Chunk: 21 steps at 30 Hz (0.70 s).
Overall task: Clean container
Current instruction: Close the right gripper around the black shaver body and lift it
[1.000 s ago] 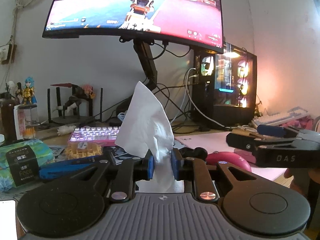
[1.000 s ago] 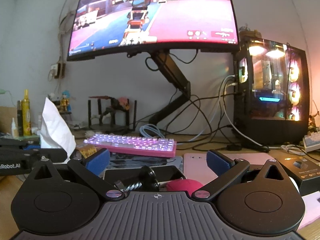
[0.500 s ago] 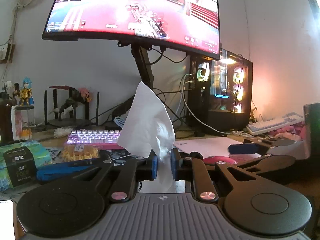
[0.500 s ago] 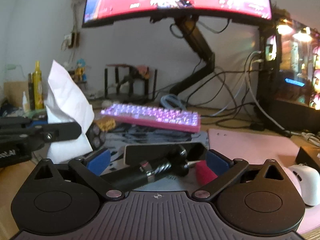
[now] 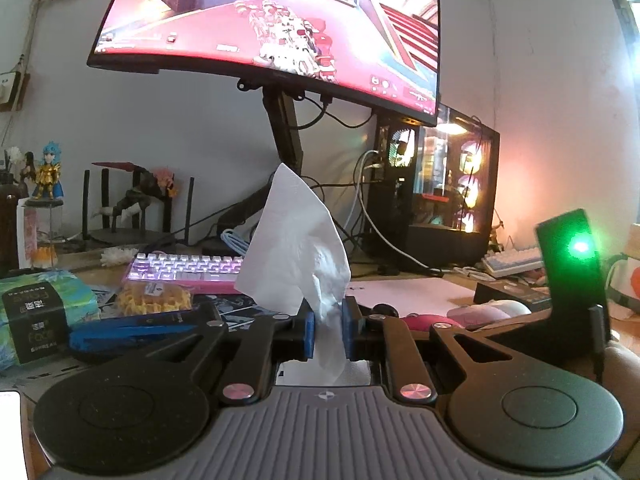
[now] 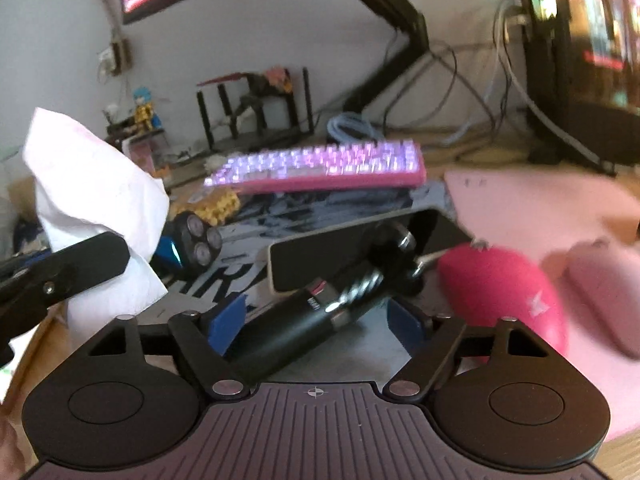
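My left gripper (image 5: 327,330) is shut on a white tissue (image 5: 294,256) that stands up between its blue pads. The tissue also shows at the left of the right wrist view (image 6: 92,196), with the left gripper's black finger (image 6: 64,268) below it. My right gripper (image 6: 316,322) is open and tilted down over the desk. A black cylindrical handle with a phone-holder clamp (image 6: 304,320) lies between its blue pads; I cannot tell whether they touch it. I cannot tell which object is the container.
A lit pink keyboard (image 6: 320,170), a bright pink mouse (image 6: 508,292), a paler pink mouse (image 6: 604,292), a black electric shaver (image 6: 192,240) and a pink desk mat (image 6: 532,196) lie on the desk. A green tissue pack (image 5: 36,316) sits at the left. Monitor (image 5: 272,28) and PC tower (image 5: 444,192) stand behind.
My right gripper has dropped and tilted down toward the desk, closing in on the black handle. The left gripper still holds the tissue and has swung slightly left.
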Motion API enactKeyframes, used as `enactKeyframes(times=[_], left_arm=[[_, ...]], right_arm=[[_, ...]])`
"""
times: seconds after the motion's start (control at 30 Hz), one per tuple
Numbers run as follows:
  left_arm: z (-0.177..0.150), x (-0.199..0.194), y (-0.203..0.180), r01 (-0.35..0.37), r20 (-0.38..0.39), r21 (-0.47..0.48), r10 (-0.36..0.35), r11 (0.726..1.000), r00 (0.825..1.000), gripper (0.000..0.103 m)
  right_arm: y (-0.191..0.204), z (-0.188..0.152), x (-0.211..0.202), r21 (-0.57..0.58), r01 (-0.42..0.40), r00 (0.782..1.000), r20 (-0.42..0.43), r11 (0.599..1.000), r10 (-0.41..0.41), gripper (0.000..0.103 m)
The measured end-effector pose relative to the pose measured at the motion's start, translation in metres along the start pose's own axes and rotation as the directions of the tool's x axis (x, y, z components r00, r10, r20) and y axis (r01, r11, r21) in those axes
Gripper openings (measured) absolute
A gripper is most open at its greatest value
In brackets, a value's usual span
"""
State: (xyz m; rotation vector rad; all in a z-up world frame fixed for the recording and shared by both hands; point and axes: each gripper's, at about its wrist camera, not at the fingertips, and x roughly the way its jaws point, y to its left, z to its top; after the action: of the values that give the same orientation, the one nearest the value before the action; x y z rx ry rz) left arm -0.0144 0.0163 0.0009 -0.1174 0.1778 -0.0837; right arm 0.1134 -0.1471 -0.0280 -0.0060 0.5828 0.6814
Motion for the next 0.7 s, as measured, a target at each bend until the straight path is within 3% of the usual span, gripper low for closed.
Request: enactKeyframes(times=[0.03, 0.3, 0.47, 0.7], left_arm=[[0.0, -0.001, 0.0, 0.001, 0.006, -0.002, -0.001, 1.0, 1.0, 0.017], [-0.003, -0.005, 0.002, 0.01, 0.019, 0.0, -0.01, 1.0, 1.0, 0.017], [-0.001, -0.005, 0.001, 0.017, 0.019, 0.003, -0.017, 1.0, 1.0, 0.017], [-0.001, -0.005, 0.001, 0.024, 0.013, 0.013, -0.024, 1.0, 1.0, 0.017]], right_arm=[[0.003, 0.0, 0.004, -0.002, 0.011, 1.0, -0.015, 1.0, -0.011, 0.072], [0.021, -0.002, 0.006, -0.096, 0.091, 0.995, -0.035, 0.991, -0.094, 0.072], [0.028, -0.006, 0.002, -0.187, 0.093, 0.993, -0.053, 0.978, -0.105, 0.065], [0.015, -0.01, -0.006, -0.256, 0.026, 0.996, -0.079, 0.966, -0.047, 0.054]])
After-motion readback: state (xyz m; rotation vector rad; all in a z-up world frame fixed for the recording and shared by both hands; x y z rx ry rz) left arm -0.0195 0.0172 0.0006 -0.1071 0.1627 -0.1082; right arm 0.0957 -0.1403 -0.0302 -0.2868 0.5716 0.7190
